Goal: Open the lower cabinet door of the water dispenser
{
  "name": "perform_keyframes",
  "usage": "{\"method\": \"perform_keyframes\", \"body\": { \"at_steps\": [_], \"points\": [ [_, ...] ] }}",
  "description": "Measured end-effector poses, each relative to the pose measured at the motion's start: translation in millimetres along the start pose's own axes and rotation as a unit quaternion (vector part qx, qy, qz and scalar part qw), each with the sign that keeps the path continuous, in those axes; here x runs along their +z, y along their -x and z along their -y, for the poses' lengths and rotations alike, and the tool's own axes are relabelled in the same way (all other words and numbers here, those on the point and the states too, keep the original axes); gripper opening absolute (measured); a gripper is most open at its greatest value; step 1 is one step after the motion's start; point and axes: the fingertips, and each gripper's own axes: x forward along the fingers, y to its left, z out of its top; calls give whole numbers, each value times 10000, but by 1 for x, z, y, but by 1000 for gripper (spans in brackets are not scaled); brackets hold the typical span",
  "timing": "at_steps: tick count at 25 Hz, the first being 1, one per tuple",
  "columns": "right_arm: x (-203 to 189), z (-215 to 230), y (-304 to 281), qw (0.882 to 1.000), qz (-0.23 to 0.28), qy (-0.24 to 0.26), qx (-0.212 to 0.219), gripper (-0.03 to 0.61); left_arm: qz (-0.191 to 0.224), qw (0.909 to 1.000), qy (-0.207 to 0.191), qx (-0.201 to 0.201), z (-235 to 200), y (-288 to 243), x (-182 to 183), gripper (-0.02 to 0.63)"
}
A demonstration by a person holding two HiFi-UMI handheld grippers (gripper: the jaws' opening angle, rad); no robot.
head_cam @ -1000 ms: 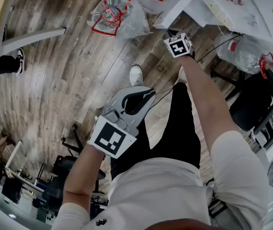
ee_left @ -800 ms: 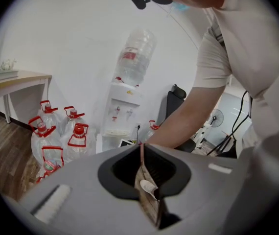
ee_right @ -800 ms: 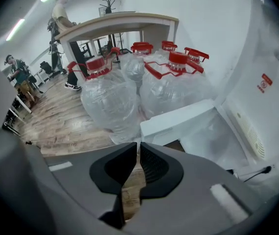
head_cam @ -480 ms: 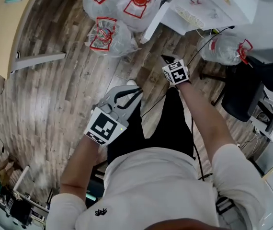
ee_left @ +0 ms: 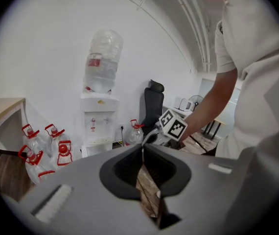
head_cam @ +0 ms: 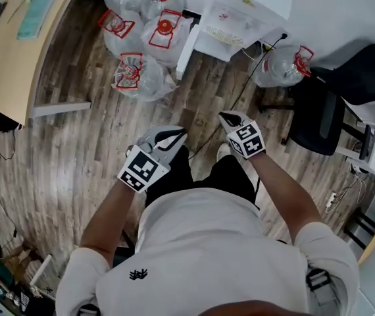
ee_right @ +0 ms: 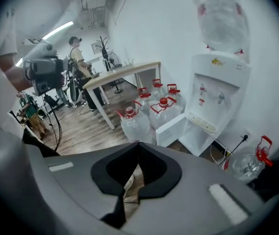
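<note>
The head view's top edge cuts off the water dispenser (head_cam: 250, 5), while the right gripper view shows its bottle (ee_right: 221, 13) blurred and cropped, the lower cabinet (ee_right: 197, 140) inside too small to tell.

the left forearm (head_cam: 108, 209) and right forearm (head_cam: 281, 188) reach forward and down in front of the torso (head_cam: 207, 255), elbows bent. the left gripper (head_cam: 174, 134) and right gripper (head_cam: 227, 118) point ahead, near each other but apart. each pair of jaws is closed tip to tip, with nothing between.
</note>
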Motion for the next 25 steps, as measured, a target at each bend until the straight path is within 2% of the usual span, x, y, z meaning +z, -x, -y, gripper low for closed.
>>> {"method": "perform_keyframes", "body": {
  "at_steps": [4,12,19,25],
  "points": [
    [-2,-21,66,9991,395,59,120,2,-24,9999,-88,84,36,-3,16,58],
    [-37,-46,193,9950,931,127,336,1,13,9988,-160,455,119,-25,51,57],
    [-68,-55,281,9901,1302,445,285,2,89,9986,-88,507,202,-46,64,57],
    [-97,-66,327,9863,1542,508,311,1,148,9982,56,571,253,-56,57,57]
  ]
}}
